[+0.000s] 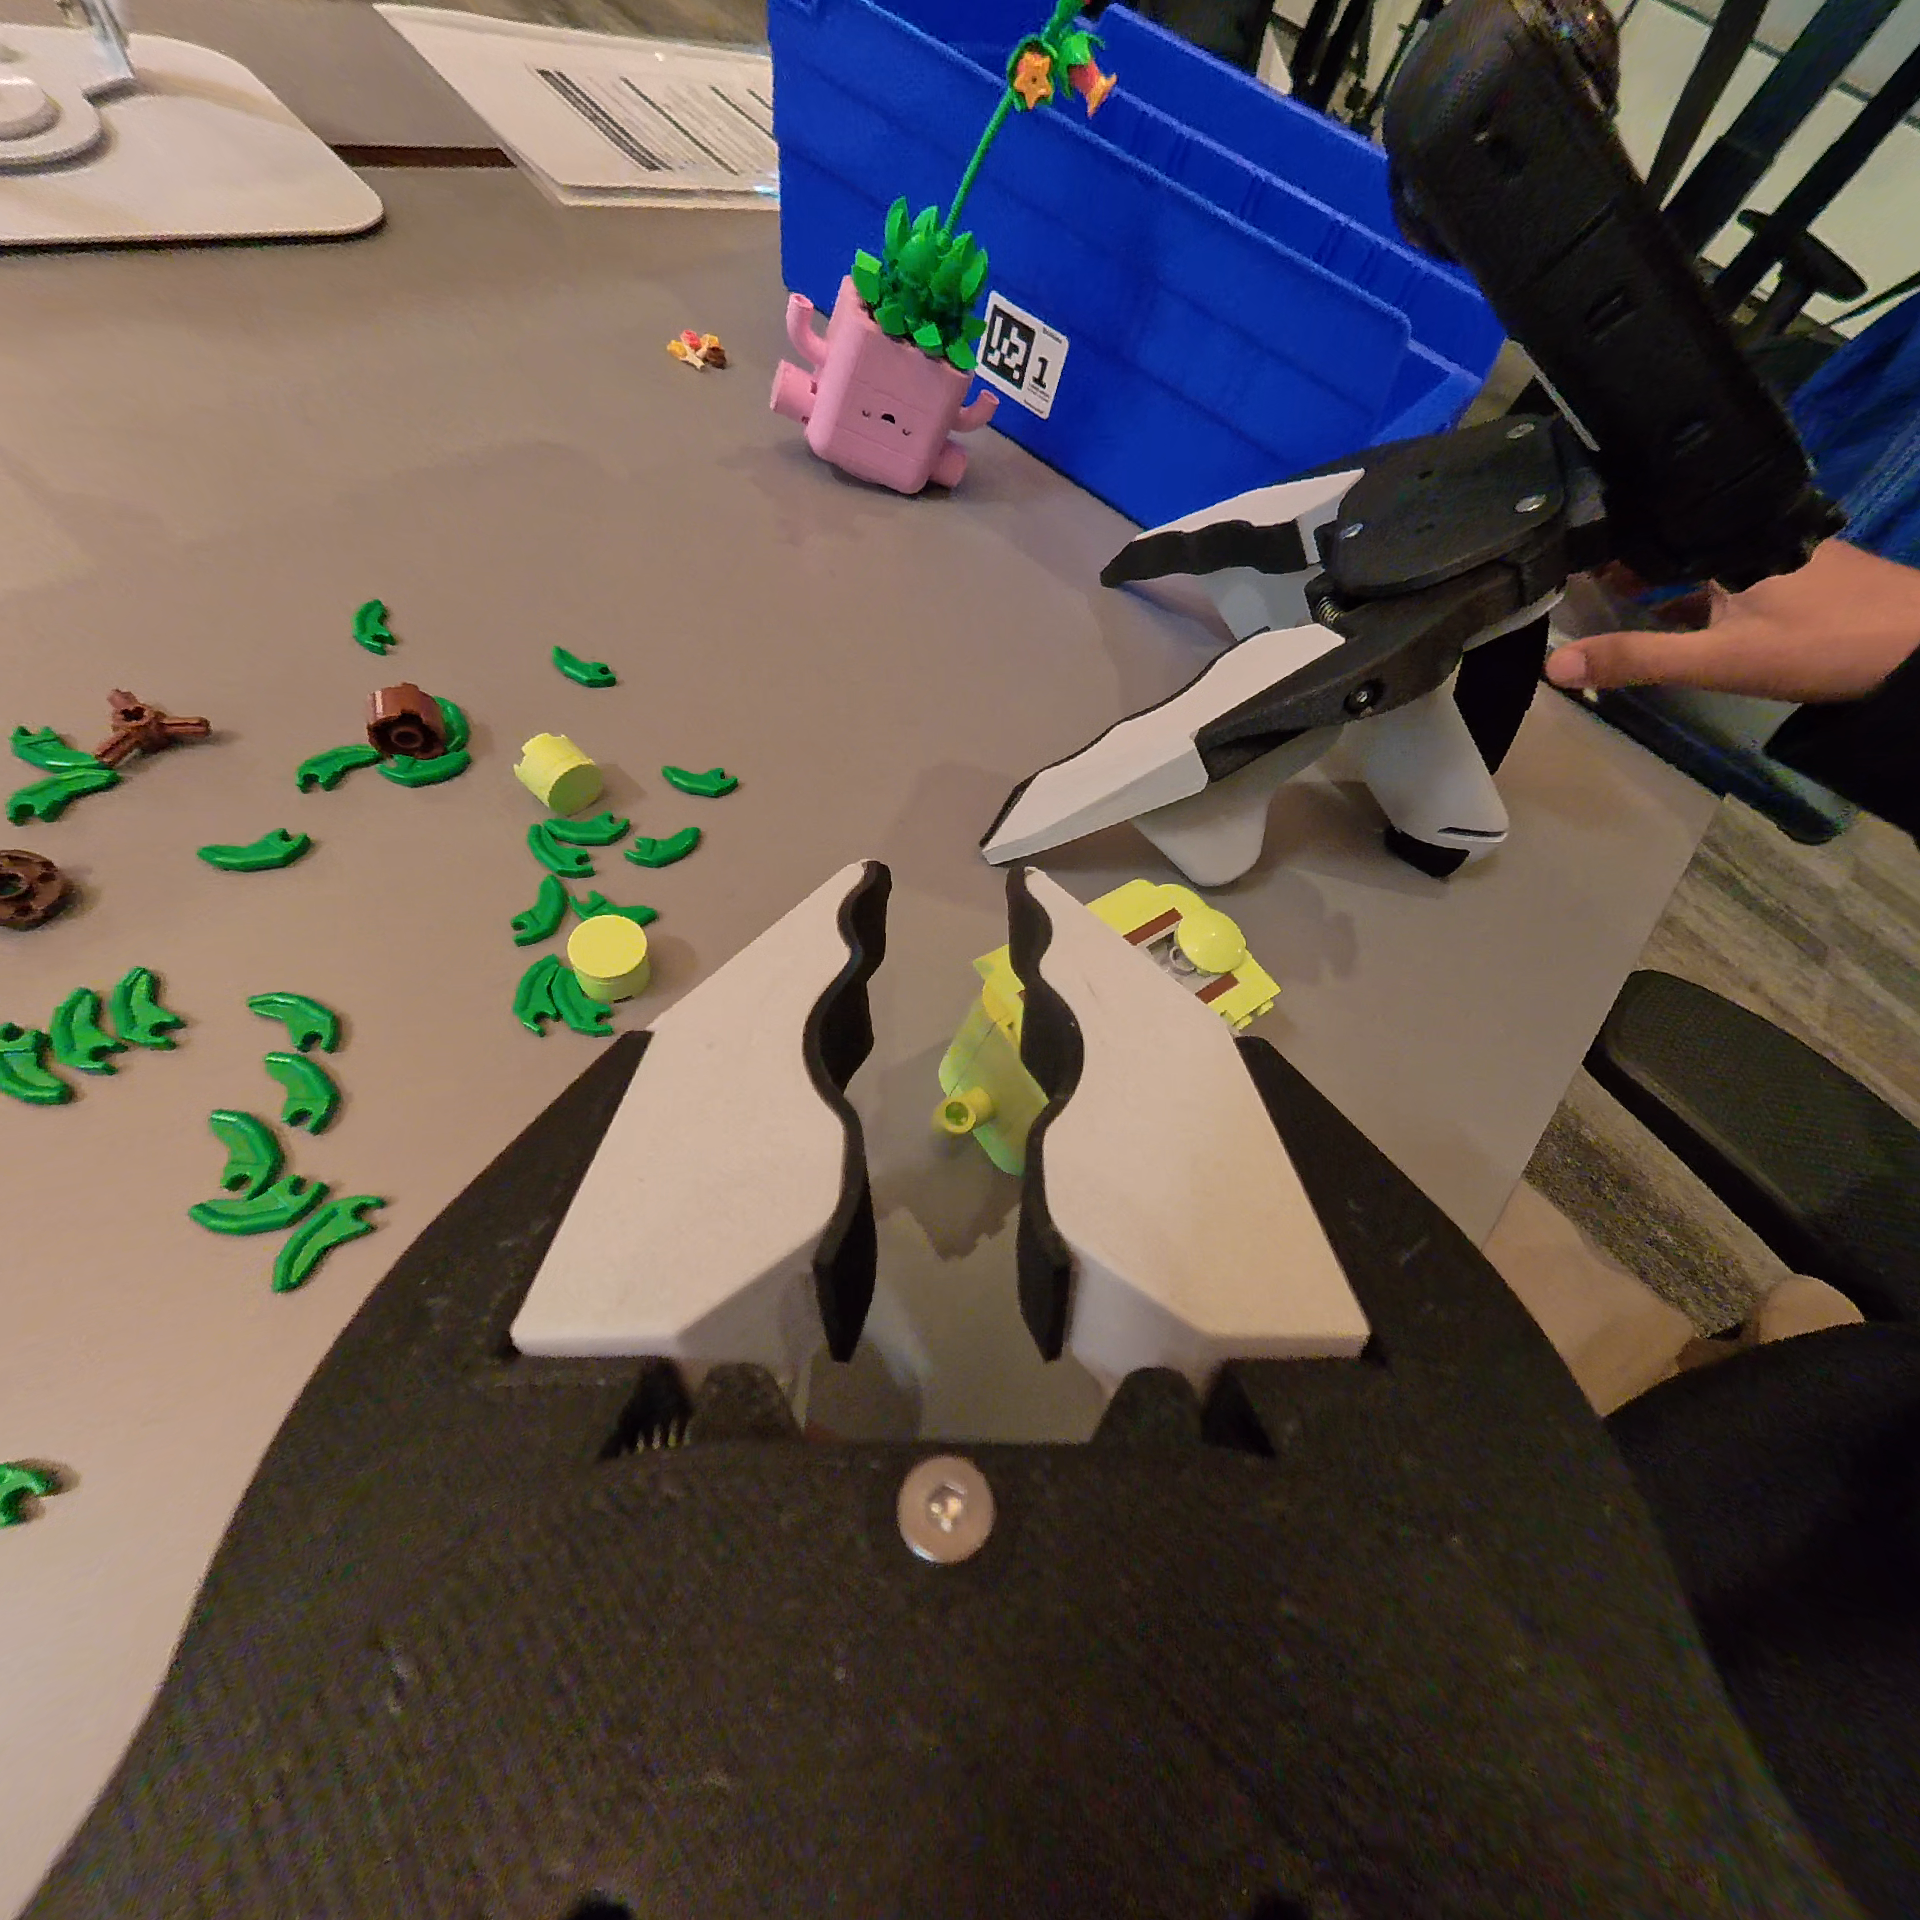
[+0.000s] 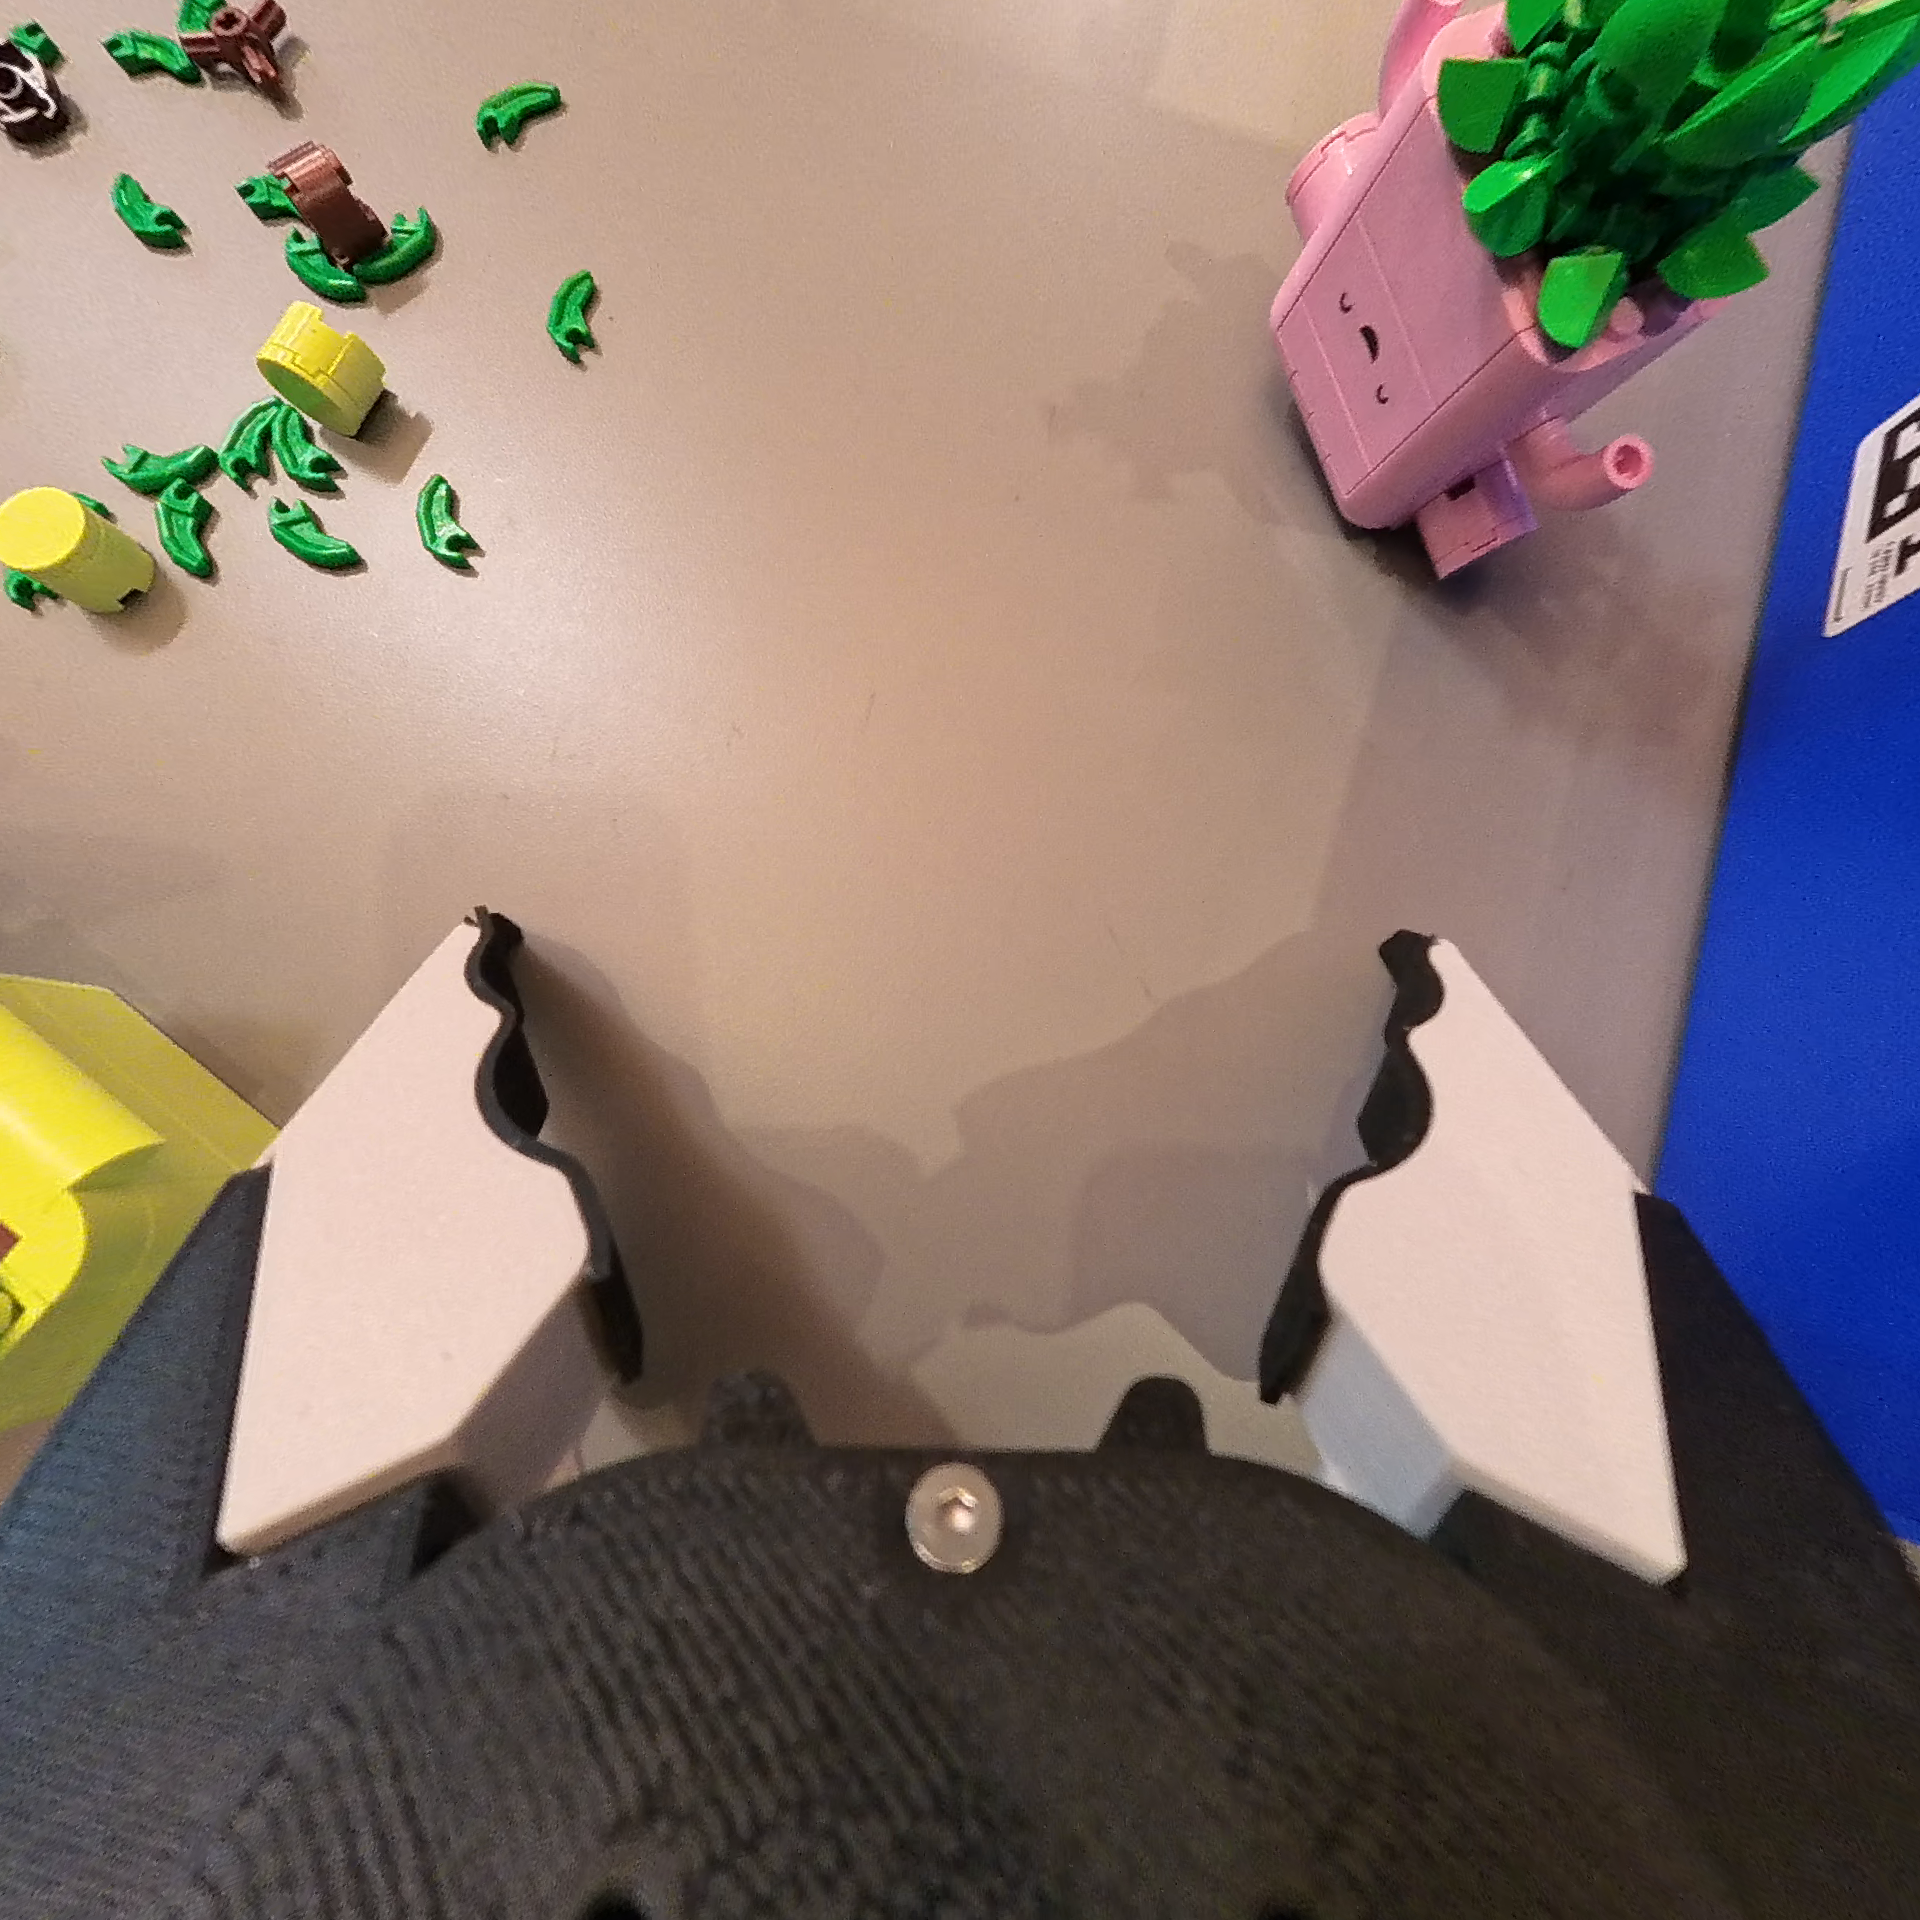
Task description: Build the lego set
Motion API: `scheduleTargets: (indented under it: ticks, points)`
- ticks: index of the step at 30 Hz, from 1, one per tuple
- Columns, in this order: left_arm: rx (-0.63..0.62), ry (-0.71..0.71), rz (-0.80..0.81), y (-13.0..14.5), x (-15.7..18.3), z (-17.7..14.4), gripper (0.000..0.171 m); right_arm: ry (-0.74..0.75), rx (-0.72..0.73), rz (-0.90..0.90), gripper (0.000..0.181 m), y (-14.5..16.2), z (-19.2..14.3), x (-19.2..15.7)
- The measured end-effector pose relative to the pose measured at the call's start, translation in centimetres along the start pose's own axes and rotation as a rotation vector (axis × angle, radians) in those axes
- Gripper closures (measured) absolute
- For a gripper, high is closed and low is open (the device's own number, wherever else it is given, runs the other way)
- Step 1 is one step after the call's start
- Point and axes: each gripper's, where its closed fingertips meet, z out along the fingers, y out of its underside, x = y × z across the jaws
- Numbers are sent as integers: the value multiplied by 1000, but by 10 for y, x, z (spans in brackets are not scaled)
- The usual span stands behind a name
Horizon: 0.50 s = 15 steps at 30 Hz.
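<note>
Two claws are in play: our left claw, nearly closed but gripping nothing, hovers over the lime block body on the table; our right claw gapes empty. Light, rigid, snap-apart plastic, we judge, best pinched across flat sides.

Bare table ahead; blue bin right, perhaps touching pink pot.

Grey table carries all. Scattered green curved leaf pieces lie far left, round lime cylinder bricks among them. Pink square plant-pot model stands behind, just beside blue plastic bin. Lime block assembly sits near the front right edge.
</note>
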Motion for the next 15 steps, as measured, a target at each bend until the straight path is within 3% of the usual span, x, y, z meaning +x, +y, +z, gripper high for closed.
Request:
scheduleTargets:
  ticks: [15]
  points:
    - [26, -20, 15, -6, 0, -11, 149, 0, 0, 0, 22, 0, 0, 0]
